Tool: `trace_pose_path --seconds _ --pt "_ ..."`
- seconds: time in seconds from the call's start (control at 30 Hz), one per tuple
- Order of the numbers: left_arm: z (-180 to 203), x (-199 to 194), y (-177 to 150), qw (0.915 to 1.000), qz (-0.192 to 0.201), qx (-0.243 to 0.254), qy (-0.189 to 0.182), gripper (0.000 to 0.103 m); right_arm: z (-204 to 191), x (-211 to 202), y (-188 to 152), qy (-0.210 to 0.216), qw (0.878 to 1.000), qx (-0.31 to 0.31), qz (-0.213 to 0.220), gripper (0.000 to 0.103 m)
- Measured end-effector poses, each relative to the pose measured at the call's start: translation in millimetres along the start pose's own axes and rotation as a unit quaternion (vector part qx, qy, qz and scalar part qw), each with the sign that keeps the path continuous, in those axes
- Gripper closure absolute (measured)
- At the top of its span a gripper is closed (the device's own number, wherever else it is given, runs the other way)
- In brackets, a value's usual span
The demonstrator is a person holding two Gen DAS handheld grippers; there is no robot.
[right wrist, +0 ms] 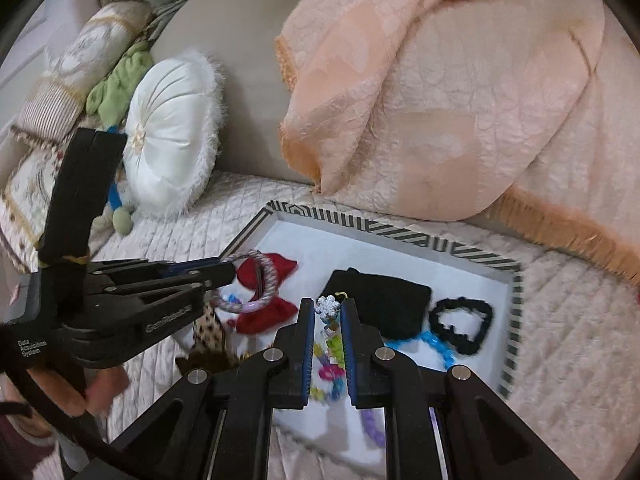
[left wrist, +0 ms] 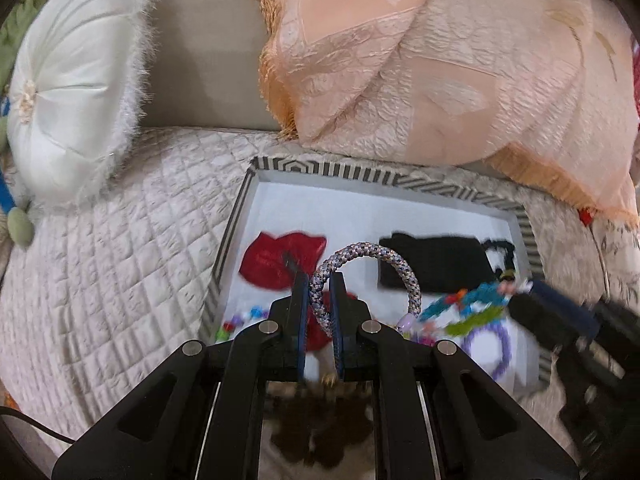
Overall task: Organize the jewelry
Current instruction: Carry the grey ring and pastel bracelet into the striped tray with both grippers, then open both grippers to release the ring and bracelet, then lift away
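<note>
Over the striped-rim tray (left wrist: 436,184) on the bed, my left gripper (left wrist: 320,280) is clamped on a braided bracelet (left wrist: 372,250), loop upright, while my right gripper (right wrist: 326,308), just beside it, pinches a colorful charm chain (right wrist: 330,340) dangling straight down; tray floor's directly below both.

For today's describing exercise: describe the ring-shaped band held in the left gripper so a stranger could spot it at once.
Find the tray with the striped rim on the quilted bed. Above its left half, the left gripper pinches a woven bracelet. Unlike the bright plastic chain in the right gripper, it is a speckled grey-and-dark cord loop.
</note>
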State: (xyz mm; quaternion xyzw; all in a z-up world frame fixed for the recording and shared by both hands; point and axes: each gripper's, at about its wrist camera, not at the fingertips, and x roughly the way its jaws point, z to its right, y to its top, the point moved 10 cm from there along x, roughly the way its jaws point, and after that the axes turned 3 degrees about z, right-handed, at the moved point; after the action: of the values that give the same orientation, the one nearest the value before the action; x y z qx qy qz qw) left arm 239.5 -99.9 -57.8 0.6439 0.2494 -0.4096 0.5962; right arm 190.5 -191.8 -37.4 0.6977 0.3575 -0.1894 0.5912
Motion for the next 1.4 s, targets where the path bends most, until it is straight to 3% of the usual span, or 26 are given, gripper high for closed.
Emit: trace_pose_path --seconds 0.27,0.47,0.5,0.57,0.6,0.63,0.7,0.77,1.17,1.4 --pt "-6.5 49.0 6.8 0.9993 -0.027 -0.019 0.016 0.094 35.3 26.4 -45.1 -0.028 0.998 0.023 -0.054 0.091" --pt "-11.1 65.8 1.7 0.9985 -0.041 -0.029 0.021 0.094 41.9 34.3 -55.2 -0.012 0.996 0.057 -0.062 0.089" --pt "-11.1 65.9 1.7 0.9985 -0.043 -0.031 0.017 0.094 42.3 34.0 -55.4 -0.011 0.996 0.061 -0.060 0.086" --pt "-12.3 63.3 4.2 0.9986 -0.037 -0.034 0.016 0.093 42.7 31.9 -56.7 -0.007 0.996 0.070 -0.057 0.053" --pt "-13.1 62.3 5.4 0.9987 -0.035 -0.033 0.016 0.092 42.3 30.2 -57.9 -0.003 0.996 0.074 -0.055 0.050" --pt "-13.8 61.1 6.6 0.9987 -0.034 -0.033 0.017 0.091 42.3 29.0 -60.2 -0.002 0.996 0.076 -0.056 0.050" --pt "-15.9 57.0 7.5 0.9986 -0.035 -0.035 0.020 0.071 42.7 23.1 -62.6 -0.012 0.996 0.075 -0.050 0.050" --pt "-17.1 51.8 9.0 0.9986 -0.031 -0.040 0.016 0.061 41.4 14.0 -65.9 -0.014 0.996 0.073 -0.045 0.050" --pt "-5.5 -20.6 -28.0 0.9997 0.017 -0.011 0.016 0.060 44.0 -37.8 -75.6 -0.117 0.992 0.055 -0.008 0.049" --pt "-4.9 -59.9 -56.2 0.9987 0.045 0.009 0.022 0.060 25.0 -65.0 -72.9 -0.113 0.992 0.062 0.013 0.049"
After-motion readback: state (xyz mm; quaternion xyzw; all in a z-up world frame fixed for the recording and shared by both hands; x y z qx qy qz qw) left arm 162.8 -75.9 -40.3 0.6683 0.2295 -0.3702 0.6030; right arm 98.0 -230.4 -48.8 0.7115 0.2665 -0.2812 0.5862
